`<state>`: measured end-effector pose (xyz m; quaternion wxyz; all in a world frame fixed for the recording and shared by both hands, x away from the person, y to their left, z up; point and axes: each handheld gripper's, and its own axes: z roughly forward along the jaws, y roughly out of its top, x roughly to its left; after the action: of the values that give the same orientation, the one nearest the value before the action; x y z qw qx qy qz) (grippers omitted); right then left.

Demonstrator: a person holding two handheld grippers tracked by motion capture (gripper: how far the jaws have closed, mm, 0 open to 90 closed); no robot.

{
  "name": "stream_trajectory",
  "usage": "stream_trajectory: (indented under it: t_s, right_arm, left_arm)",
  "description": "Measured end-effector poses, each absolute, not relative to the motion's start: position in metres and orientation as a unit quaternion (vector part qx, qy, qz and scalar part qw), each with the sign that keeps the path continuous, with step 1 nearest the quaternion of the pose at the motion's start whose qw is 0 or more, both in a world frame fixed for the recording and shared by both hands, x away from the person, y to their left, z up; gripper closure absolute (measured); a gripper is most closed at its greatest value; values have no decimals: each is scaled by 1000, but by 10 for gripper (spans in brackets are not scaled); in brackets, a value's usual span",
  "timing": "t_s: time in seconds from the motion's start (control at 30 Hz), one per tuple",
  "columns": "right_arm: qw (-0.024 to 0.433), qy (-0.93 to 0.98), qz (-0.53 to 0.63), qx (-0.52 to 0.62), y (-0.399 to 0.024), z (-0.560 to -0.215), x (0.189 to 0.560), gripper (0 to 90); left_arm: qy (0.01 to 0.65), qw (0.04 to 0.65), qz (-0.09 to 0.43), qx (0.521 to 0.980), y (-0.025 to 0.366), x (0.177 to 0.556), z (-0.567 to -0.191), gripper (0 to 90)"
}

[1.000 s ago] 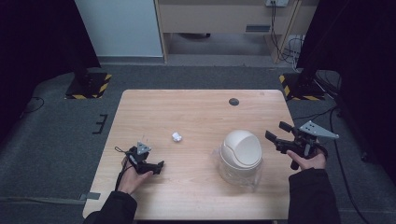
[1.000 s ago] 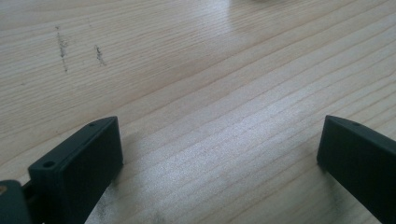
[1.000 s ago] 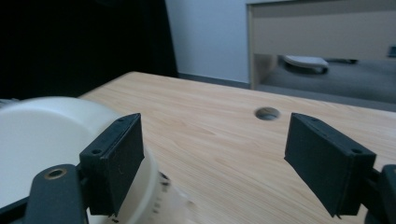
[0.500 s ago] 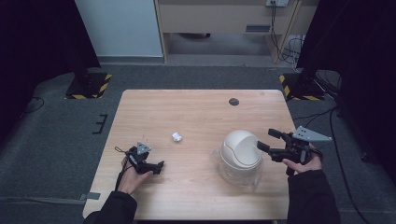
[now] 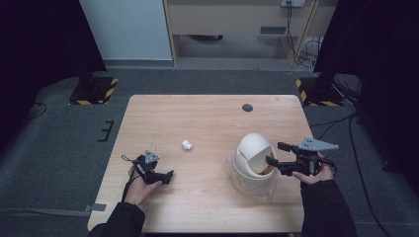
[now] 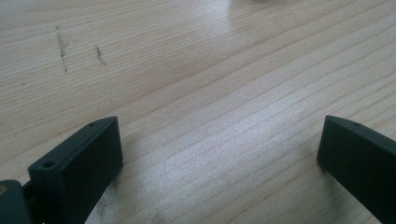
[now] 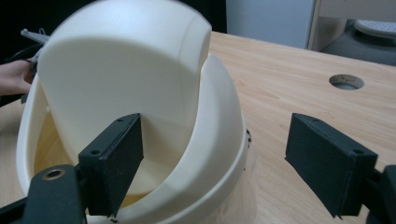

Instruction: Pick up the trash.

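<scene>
High view: wooden worktop (image 5: 207, 123) w/ a cream swing-lid bin (image 5: 253, 163) standing upright at right-centre, nearer the near edge than the far one. Its domed lid (image 5: 254, 150) is tipped, opening facing right, toward the right tongs (image 5: 273, 153). Right tongs are held about level, pointing left at the bin; near jaw sits at the lid opening, far jaw is just off the dome's far side. Right hand (image 5: 312, 173) grips the handle just off the worktop's right edge.

Right gripper view: right tongs (image 7: 212, 158) stand open, nothing clamped. One jaw is over the bin's mouth, in front of the tilted lid (image 7: 121, 74); can't tell if it touches the flap. Other jaw hangs free over bare wood beside the bin rim (image 7: 224, 135). Round cable hole (image 7: 346, 81) lies farther off on the worktop.

Left gripper view: left tongs (image 6: 219, 144) wide open, empty, both jaws low over bare wood grain.

High view again: left tongs (image 5: 165, 177) rest near the worktop's near-left part, left hand (image 5: 141, 187) behind them, well apart from the bin. Small crumpled paper ball (image 5: 187, 144) lies between left tongs and bin, toward the middle, touching neither.
</scene>
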<state>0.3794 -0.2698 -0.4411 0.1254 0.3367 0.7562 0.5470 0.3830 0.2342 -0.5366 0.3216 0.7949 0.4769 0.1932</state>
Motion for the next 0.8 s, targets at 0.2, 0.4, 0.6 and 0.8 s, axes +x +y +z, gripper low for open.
stream_trajectory:
  t_s: [0.2, 0.4, 0.6, 0.8]
  right_arm:
    - [122, 763, 533, 345, -266, -445, 381, 197]
    - [120, 763, 530, 351, -261, -448, 382, 218]
    - [117, 759, 537, 349, -266, -444, 381, 218]
    - [110, 745, 560, 345, -278, -436, 379, 210]
  left_arm:
    - [477, 322, 193, 795, 234, 383, -537, 0]
    - [477, 322, 193, 795, 234, 383, -537, 0]
    - [477, 322, 193, 795, 234, 383, -537, 0]
    - [477, 322, 193, 795, 234, 383, -537, 0]
